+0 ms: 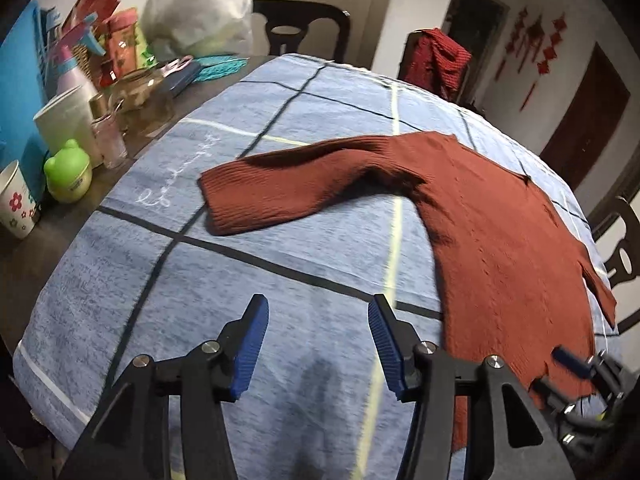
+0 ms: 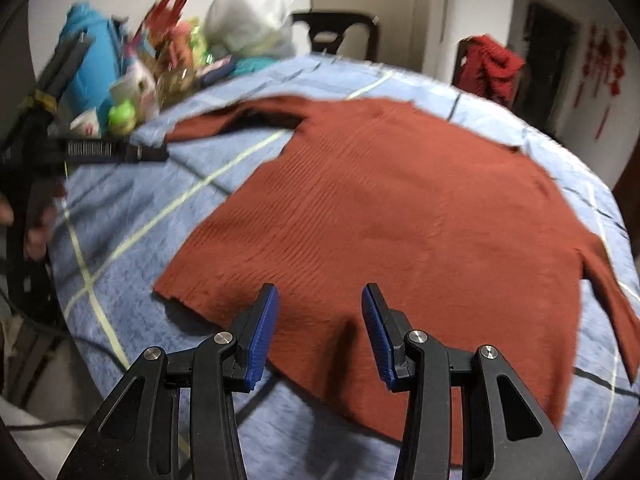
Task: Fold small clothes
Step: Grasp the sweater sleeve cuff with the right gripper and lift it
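A rust-red knitted sweater (image 1: 500, 220) lies flat on a blue checked cloth (image 1: 240, 280) that covers the table. One sleeve (image 1: 280, 188) stretches out to the left. My left gripper (image 1: 318, 308) hangs open above bare cloth, left of the sweater's hem, with nothing between its blue pads. In the right wrist view the sweater (image 2: 380, 200) fills the middle, and my right gripper (image 2: 320, 294) stands open just above its near hem area, gripping nothing. The left gripper (image 2: 116, 152) shows blurred at the left edge, with a hand (image 2: 36, 232) on its handle.
Clutter crowds the table's far left: paper cups (image 1: 18, 200), a green frog-shaped jar (image 1: 68, 176), bottles, a blue bag (image 1: 20, 80) and a white plastic bag (image 1: 200, 4). Dark chairs (image 1: 304, 24) stand behind the table; one carries a red garment (image 1: 436, 56).
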Tool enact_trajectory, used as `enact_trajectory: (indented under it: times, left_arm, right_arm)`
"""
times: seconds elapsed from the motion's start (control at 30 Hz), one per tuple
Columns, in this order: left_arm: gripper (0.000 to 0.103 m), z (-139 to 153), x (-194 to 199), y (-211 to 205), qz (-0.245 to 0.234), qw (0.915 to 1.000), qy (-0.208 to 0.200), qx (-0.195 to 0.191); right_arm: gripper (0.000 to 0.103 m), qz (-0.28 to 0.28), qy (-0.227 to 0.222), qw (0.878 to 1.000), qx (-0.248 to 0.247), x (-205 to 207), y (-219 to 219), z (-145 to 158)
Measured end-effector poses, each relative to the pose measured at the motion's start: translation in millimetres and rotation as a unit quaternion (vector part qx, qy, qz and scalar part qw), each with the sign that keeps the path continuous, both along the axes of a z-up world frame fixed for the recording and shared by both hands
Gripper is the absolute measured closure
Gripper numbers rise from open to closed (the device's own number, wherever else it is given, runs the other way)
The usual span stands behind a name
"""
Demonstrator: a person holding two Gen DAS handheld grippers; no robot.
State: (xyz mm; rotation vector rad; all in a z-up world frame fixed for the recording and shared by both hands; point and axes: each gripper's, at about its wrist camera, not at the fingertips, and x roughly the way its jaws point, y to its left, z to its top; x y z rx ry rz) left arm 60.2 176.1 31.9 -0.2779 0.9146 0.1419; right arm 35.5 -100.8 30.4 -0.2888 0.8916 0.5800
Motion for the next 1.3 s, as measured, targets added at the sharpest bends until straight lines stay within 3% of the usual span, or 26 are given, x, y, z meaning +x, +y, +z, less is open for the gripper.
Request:
enact_trajectory:
  times: [0.13, 0.3, 0.47, 0.63, 0.73, 0.97, 1.07, 1.3]
  left_arm:
    - [0.047, -4, 7, 18, 0.014, 0.9999, 0.003, -0.008]
    - [0.047, -4, 12, 39, 0.035, 0.9993, 0.002, -0.013]
    - [0.044, -1, 12, 58, 0.045, 0.9988, -0.002, -0.016]
    - [0.040, 4, 11, 71, 0.046, 0.9988, -0.008, -0.011]
    - [0.036, 6, 9, 79, 0.052, 0.9986, -0.013, -0.008]
    - [0.036, 7, -3, 110, 0.090, 0.9959, -0.010, -0.007]
    - [0.036, 7, -8, 121, 0.113, 0.9935, -0.007, 0.008]
    - [0.036, 0, -4, 138, 0.123, 0.9924, -0.004, -0.011]
  right_arm:
    - [0.059, 0.042, 0.020, 0.999, -0.013, -8, 14, -5]
    - [0.059, 0.066, 0.017, 0.997, 0.034, 7, 17, 19]
    - [0.059, 0.079, -0.018, 0.996, 0.044, 31, 42, 32]
    - [0.059, 0.141, -0.066, 0.987, 0.037, 50, 86, 39]
    - [0.059, 0.182, -0.062, 0.980, 0.044, 66, 115, 35]
    - [0.059, 0.272, -0.049, 0.961, 0.009, 87, 185, 7]
    - [0.059, 0.293, -0.032, 0.955, 0.005, 93, 204, -2]
    - [0.057, 0.332, -0.037, 0.942, -0.021, 94, 233, -11]
